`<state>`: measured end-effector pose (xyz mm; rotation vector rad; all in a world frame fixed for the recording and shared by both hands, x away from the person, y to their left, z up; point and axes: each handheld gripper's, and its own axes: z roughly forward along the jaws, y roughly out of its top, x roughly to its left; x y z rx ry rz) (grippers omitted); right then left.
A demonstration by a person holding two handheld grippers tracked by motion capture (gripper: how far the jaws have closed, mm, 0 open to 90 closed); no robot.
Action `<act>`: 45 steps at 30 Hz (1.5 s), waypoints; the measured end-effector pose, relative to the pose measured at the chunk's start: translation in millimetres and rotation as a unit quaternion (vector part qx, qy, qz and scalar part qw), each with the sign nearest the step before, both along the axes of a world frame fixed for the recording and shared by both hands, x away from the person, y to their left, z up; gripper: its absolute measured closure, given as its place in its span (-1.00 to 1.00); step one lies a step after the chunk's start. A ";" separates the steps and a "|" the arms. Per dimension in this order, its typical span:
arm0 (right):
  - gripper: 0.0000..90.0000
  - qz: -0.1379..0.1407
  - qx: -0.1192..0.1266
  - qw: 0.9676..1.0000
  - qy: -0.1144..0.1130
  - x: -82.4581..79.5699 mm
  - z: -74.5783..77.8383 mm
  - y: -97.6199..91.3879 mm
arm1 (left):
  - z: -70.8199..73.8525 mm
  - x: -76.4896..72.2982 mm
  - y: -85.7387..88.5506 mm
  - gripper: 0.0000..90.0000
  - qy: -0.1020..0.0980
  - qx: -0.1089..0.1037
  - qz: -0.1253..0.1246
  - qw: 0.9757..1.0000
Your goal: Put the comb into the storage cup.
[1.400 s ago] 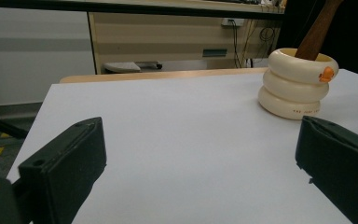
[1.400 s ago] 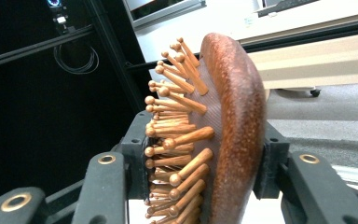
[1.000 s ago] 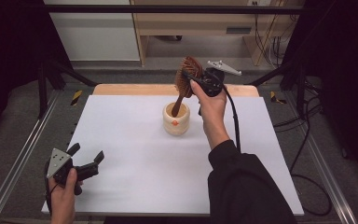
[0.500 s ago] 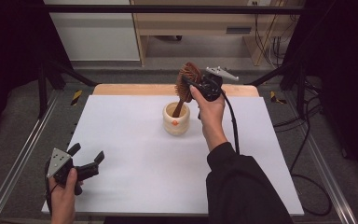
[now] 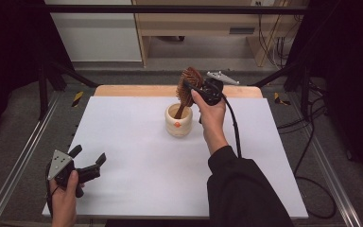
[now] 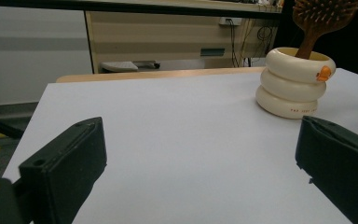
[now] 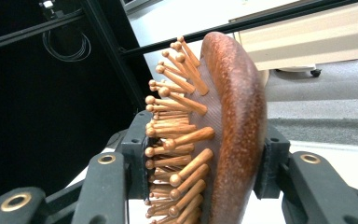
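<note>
A wooden hairbrush (image 5: 189, 84) stands tilted with its handle down inside a cream ringed cup (image 5: 178, 122) at the back middle of the white table (image 5: 132, 151). My right gripper (image 5: 192, 88) is shut on the brush head. In the right gripper view one jaw presses the bristles and the other the back of the hairbrush (image 7: 233, 116), with the right gripper (image 7: 205, 154) around it. My left gripper (image 5: 89, 155) rests open near the front left corner, holding nothing. The left gripper (image 6: 200, 154) looks toward the cup (image 6: 293, 84) and brush (image 6: 326, 14) far ahead.
A wooden strip (image 5: 123, 90) runs along the table's back edge. Metal rails (image 5: 19, 161) flank the table on the left, and cables (image 5: 312, 156) lie on the floor to the right. A cabinet (image 5: 198, 23) stands behind.
My right gripper has come down a little with the hairbrush, sinking its handle deeper into the cup. The left gripper has stayed still.
</note>
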<state>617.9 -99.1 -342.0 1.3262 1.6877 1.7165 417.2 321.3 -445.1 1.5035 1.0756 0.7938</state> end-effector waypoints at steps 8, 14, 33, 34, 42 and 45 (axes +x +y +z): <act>0.13 0.003 0.001 1.000 0.003 0.7 -3.4 2.7 | -0.1 0.2 0.1 -0.96 0.000 0.000 0.000 1.000; 0.12 0.005 0.001 1.000 0.003 0.9 -4.6 4.3 | 0.0 0.2 0.6 -0.96 0.001 0.000 -0.001 1.000; 0.12 0.013 0.006 1.000 0.011 1.8 -10.2 7.1 | -0.3 0.6 0.5 -0.96 0.002 -0.001 -0.001 1.000; 0.12 0.013 0.007 1.000 0.012 1.7 -10.5 7.4 | -0.4 0.7 0.4 -0.96 0.002 -0.001 -0.001 1.000; 0.12 0.014 0.012 1.000 0.017 1.8 -15.1 8.4 | -0.4 0.8 0.5 -0.96 0.002 -0.001 -0.001 1.000; 0.12 0.014 0.012 1.000 0.016 1.9 -15.8 8.4 | -0.4 0.7 0.4 -0.96 0.003 0.000 -0.002 1.000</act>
